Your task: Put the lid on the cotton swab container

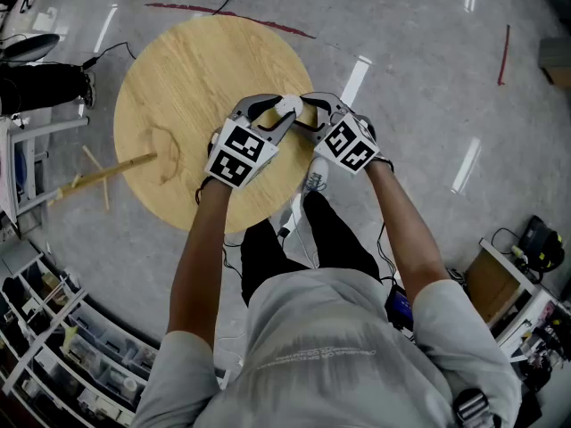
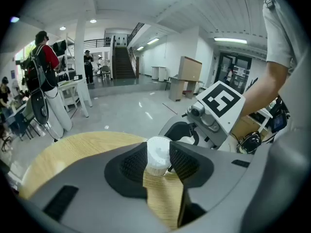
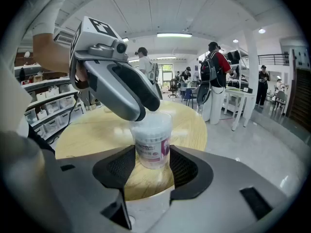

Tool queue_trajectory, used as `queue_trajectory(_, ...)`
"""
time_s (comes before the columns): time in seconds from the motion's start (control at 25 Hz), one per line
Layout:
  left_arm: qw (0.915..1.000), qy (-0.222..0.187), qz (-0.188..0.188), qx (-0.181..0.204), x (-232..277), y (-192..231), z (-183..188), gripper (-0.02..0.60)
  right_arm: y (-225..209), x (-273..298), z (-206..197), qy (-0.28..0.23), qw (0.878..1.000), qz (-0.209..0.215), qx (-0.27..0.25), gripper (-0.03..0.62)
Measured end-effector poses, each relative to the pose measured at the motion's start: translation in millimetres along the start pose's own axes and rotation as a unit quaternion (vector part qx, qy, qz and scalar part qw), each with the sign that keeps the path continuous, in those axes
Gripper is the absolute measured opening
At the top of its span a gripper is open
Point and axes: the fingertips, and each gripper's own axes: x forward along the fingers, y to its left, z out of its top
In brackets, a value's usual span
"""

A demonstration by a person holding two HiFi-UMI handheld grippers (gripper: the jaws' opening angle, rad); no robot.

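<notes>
The cotton swab container (image 3: 153, 147), clear plastic with a purple and white label, stands on the round wooden table (image 1: 178, 87) near its front edge. My right gripper (image 3: 152, 166) is shut on it, pads against its sides. The white ribbed lid (image 2: 158, 152) lies on top of the container. My left gripper (image 2: 158, 161) reaches in from the other side with the lid between its jaws; they stand open, the pads very close to the rim. In the head view both grippers meet over the lid (image 1: 287, 107). The left gripper's fingers (image 3: 143, 106) hide the container's top in the right gripper view.
A wooden stick (image 1: 107, 175) pokes out past the table's left edge. Shelves with bins (image 1: 62, 346) stand at the lower left, a box and cables (image 1: 535, 248) at the right. People with backpacks (image 3: 214, 76) stand by white tables further off.
</notes>
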Motion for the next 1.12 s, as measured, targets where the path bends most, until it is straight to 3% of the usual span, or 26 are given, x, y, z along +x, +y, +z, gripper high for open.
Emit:
queue_trajectory(0.2,0.9997,0.0,0.024,0.007,5,-3,-9,0.156,0,-1,1,0.003,1.0,-0.005,-0.001,0.249)
queue_trajectory(0.48,0.9998,-0.008,0.017,0.007,2,-2,0,0.155,-2,-4,-3,0.016,0.999,-0.026,0.009,0.252)
queue_trajectory(0.72,0.9964,-0.067,0.052,0.0,-22,4,25,0.169,-13,-42,-4,0.029,0.997,-0.054,0.037,0.252)
queue_trajectory(0.92,0.9908,-0.11,0.078,-0.01,-74,31,44,0.163,-25,-87,39,0.003,0.992,-0.109,0.064,0.251)
queue_trajectory(1.12,0.9803,-0.162,0.11,-0.021,-158,51,67,0.082,-22,-137,106,-0.007,0.979,-0.2,0.042,0.187)
